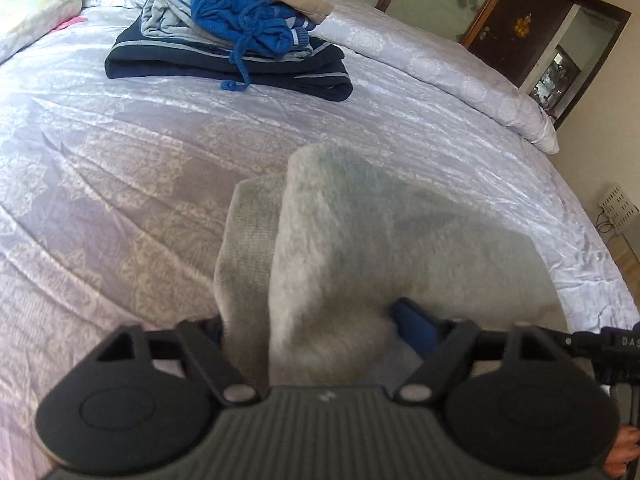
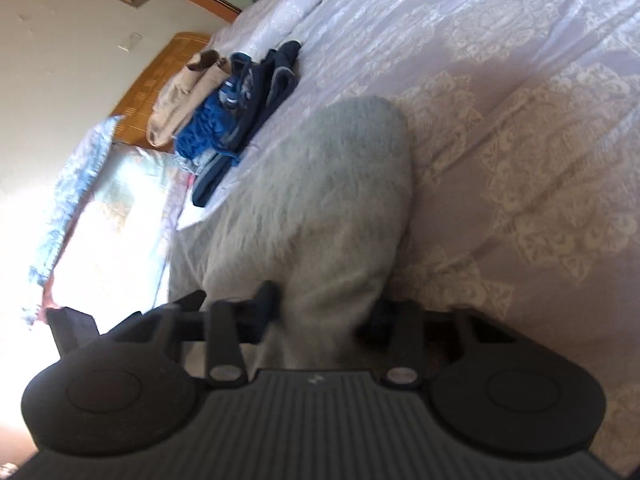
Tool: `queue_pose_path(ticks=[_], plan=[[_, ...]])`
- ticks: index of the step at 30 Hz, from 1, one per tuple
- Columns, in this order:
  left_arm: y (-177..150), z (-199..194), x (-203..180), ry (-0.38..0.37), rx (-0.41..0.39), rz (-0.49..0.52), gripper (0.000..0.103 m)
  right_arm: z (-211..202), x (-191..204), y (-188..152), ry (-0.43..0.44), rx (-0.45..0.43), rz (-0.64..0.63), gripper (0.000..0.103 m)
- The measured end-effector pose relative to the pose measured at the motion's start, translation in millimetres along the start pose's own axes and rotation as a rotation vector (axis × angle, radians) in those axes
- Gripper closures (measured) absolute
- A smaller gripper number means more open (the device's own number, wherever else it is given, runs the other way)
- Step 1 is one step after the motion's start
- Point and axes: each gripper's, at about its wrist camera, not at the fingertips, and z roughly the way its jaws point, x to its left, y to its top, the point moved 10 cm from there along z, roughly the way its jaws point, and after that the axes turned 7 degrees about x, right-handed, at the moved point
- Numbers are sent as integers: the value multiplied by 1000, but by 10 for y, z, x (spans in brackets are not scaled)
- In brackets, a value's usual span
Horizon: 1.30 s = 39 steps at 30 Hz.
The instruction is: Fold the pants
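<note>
Bed [image 1: 120,184] w/ a lilac patterned cover carries everything. Grey pants [image 1: 360,248] lie on it toward the near edge, a thick fleecy bundle, fuzzy side out w/ a ribbed knit layer showing along one side; it runs from the middle of the bed straight into both tools. Toward the head of the bed, well apart from the grey pants, sits a stack of folded clothes [image 1: 228,52]: navy at the bottom, blue w/ a drawstring, tan on top. Pillow [image 1: 36,0] at the head-end corner.

Handling, as a judgement: soft, limp, prob. light but bulky; fleece grips well, not slippery, nothing fragile. It will sag and unroll if held by one layer only, so take hold at the folded end through all layers, one tool near each side edge, so the fold stays square.

Left gripper [image 1: 316,320]: fabric fills the gap btw its fingers, one blue pad peeks out beside the cloth; looks clamped on the pants, though blur makes pad contact hard to confirm. Right gripper [image 2: 320,312]: narrower gap, cloth bunched btw the fingers, grasping the pants.
</note>
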Motion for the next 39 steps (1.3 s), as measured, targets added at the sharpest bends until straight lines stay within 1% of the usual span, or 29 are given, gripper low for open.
queue_pose_path(ticks=[1,3,4,6,8,10,12,14,16,17,19,20,21,22,23,25,26,27,29,30,32,33,34,35,36,37,38,39], plan=[[-20,-19,-25,-13,2,-14,40,-16,-6,5,7,-5,11,76],[-31,-37,-102,-27,9,-33,51,-104,6,34,26,-33,33,82],[-25,-75,-164,-33,4,-36,55,-163,26,48,21,-51,19,82],[17,-180,-331,-73,-22,-39,67,-290,94,74,-2,-84,-34,84],[56,-292,-549,-161,-44,-58,69,-442,172,119,-19,-130,-82,85],[69,-388,-784,-227,-71,-55,69,-687,204,199,-34,-194,-116,85],[42,-429,-1031,-269,-93,-21,69,-980,213,290,-23,-255,-122,85],[-29,-344,-1221,-292,-78,9,69,-1275,192,351,-18,-310,-135,85],[-153,-136,-1339,-280,-36,29,67,-1500,136,340,-52,-344,-174,85],[-230,11,-1363,-254,-7,43,63,-1545,88,319,-79,-349,-194,85],[-450,317,-1331,-153,73,62,51,-1530,-117,253,-134,-329,-182,85],[-491,355,-1311,-145,65,48,45,-1445,-273,213,-163,-297,-155,84],[-490,332,-1313,-161,55,31,33,-1334,-449,157,-196,-255,-124,80],[-486,312,-1303,-161,66,17,23,-1246,-626,106,-228,-218,-84,77],[-478,287,-1278,-149,76,6,2,-1191,-762,59,-228,-201,-36,70],[-442,215,-1169,-111,67,-20,0,-1261,-894,52,-119,-223,77,62],[-416,213,-1117,-109,73,-33,0,-1318,-932,87,-79,-235,121,50],[-408,216,-1078,-118,85,-58,0,-1385,-961,144,-71,-256,143,38],[-388,271,-1028,-161,117,-116,1,-1503,-1001,243,-84,-289,137,36],[-380,284,-1035,-168,116,-125,1,-1512,-1027,269,-85,-280,137,36],[-402,314,-1123,-192,130,-102,1,-1481,-1085,253,-70,-254,166,36],[-439,332,-1194,-205,140,-84,4,-1434,-1089,229,-49,-236,174,36],[-469,358,-1260,-197,143,-60,7,-1405,-1089,174,-27,-208,178,36],[-492,376,-1316,-162,133,-20,11,-1361,-1059,96,-15,-181,177,37],[-514,393,-1369,-118,123,32,20,-1306,-1025,65,-14,-179,159,37],[-536,401,-1421,-77,114,88,25,-1268,-971,44,-23,-178,129,38],[-553,402,-1461,-57,109,126,36,-1241,-898,9,-32,-159,98,41],[-556,405,-1488,-52,110,142,43,-1184,-847,-7,-46,-141,74,48]])
